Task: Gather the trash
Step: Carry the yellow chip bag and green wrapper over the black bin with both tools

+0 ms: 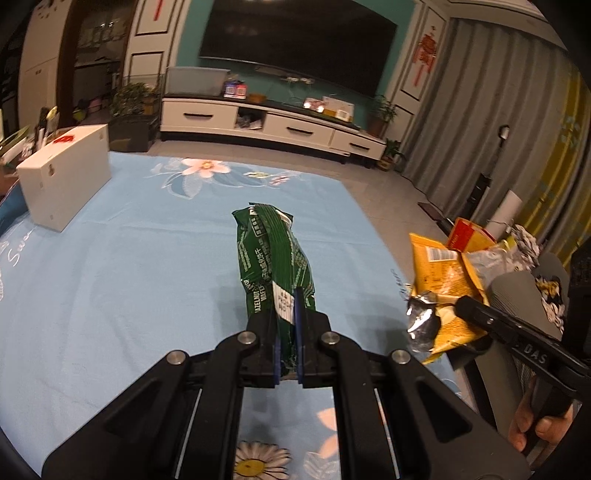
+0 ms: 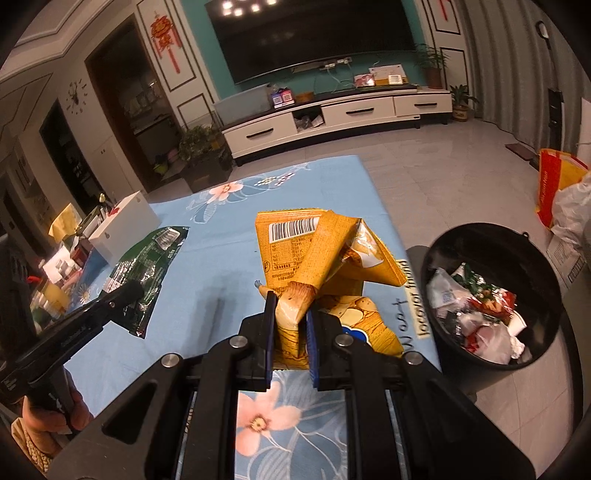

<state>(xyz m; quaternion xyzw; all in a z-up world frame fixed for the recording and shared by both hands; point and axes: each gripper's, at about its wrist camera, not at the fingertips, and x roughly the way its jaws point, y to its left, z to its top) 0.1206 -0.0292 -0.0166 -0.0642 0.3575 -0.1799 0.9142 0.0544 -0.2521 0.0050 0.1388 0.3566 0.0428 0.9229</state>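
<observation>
Green "HAZELNUT WAFER" wrapper (image 1: 275, 266) in left tongs (image 1: 288, 314)

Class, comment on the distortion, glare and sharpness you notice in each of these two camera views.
Left wrist view: fisheye bends the cabinet, corners black, green wrapper sharp. Right wrist view: ceiling lights glare on the television, bin stretched near the edge.

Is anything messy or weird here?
Nothing is spilled or broken. The left gripper pinches a crumpled green wrapper and the right gripper pinches a crushed yellow snack bag, both above the blue flowered cloth. The black bin beside the table already holds a heap of wrappers.
</observation>
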